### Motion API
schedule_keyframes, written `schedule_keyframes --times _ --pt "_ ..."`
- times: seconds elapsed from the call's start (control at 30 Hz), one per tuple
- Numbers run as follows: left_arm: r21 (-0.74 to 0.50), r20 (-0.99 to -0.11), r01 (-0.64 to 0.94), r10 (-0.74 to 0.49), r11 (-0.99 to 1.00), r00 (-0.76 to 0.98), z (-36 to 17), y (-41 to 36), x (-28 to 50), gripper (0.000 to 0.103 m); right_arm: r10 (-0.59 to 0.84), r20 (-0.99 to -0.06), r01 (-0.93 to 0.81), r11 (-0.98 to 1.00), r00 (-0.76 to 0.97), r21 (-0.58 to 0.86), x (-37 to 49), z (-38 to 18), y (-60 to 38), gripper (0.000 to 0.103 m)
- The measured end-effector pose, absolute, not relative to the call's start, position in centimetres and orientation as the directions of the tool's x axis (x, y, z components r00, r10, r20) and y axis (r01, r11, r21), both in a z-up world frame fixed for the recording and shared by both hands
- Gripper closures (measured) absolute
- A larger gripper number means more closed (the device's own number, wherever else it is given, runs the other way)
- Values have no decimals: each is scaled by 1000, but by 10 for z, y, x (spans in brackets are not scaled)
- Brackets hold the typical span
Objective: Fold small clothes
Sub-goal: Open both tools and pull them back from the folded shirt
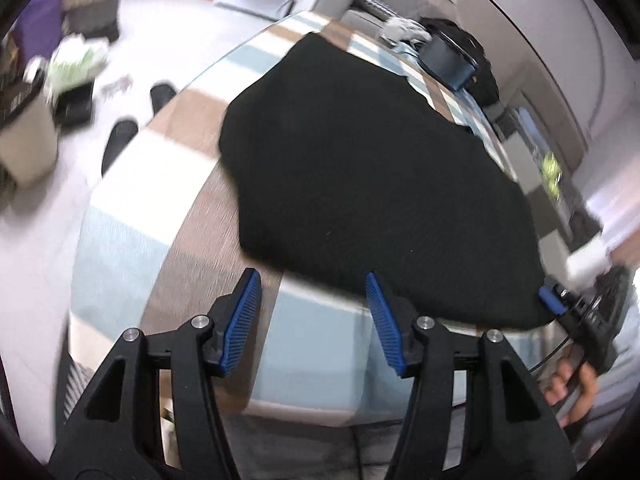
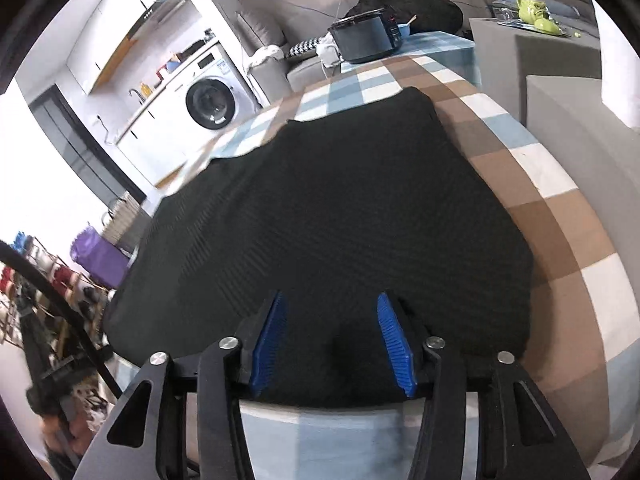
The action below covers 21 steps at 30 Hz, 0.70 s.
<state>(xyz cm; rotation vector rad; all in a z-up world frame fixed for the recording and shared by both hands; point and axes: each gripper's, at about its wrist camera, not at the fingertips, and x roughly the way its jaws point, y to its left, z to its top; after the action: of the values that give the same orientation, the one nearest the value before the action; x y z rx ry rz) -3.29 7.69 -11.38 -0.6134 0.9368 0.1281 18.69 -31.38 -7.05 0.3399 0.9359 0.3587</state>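
Left wrist view shows us the black garment (image 1: 360, 168) spread flat on the checked cloth of the table (image 1: 152, 208), its near hem running close to the table's near edge. Our left tongs (image 1: 314, 304) stand apart over the cloth just short of that hem, at the garment's near-left part, with nothing between the blue pads. At the garment's near-right corner we see the right tongs (image 1: 550, 300) and the hand (image 1: 576, 392) that carries them.

In the right wrist view the right tongs (image 2: 330, 334) are also apart, hovering over the near hem; fabric lies beneath the gap, but the pads do not press on it.

We judge the task early or between folds. The garment looks smoothed into a rough rectangle, whether already folded once we cannot tell. Left to do: grip the near hem at both corners, carry it toward the far edge, and fold again.
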Motion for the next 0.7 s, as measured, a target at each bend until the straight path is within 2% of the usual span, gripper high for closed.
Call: schedule_keyframes --times 0.13,0.23,0.33,0.37,0.43,0.53,0.6,0.7 --pt "-546 -734 -389 -200 742 649 -119 89 -28 48 521 -684 -205 847 511 491 191 -70 -295 49" --pt "-584 -701 -437 -153 684 697 -123 95 -18 48 551 -678 -235 830 487 506 193 -73 -281 49" --pt "-557 -698 -472 -76 683 712 -123 91 1 50 564 -679 -249 822 469 511 193 -76 -270 49" --pt "-537 -706 -479 -58 694 706 -123 88 9 55 567 -680 -251 821 466 513 192 -77 -268 49" --pt "-514 -715 -483 -44 709 698 -123 82 24 60 565 -682 -250 822 464 512 187 -78 -266 49" --pt "-529 -708 -468 -64 708 703 -120 79 32 60 562 -684 -246 824 466 510 187 -78 -265 49" --pt "-538 -710 -476 -69 695 701 -120 80 33 58 560 -682 -245 825 471 509 186 -77 -266 49" --pt "-547 -711 -475 -83 689 699 -118 86 30 45 550 -687 -232 831 474 505 186 -78 -270 49"
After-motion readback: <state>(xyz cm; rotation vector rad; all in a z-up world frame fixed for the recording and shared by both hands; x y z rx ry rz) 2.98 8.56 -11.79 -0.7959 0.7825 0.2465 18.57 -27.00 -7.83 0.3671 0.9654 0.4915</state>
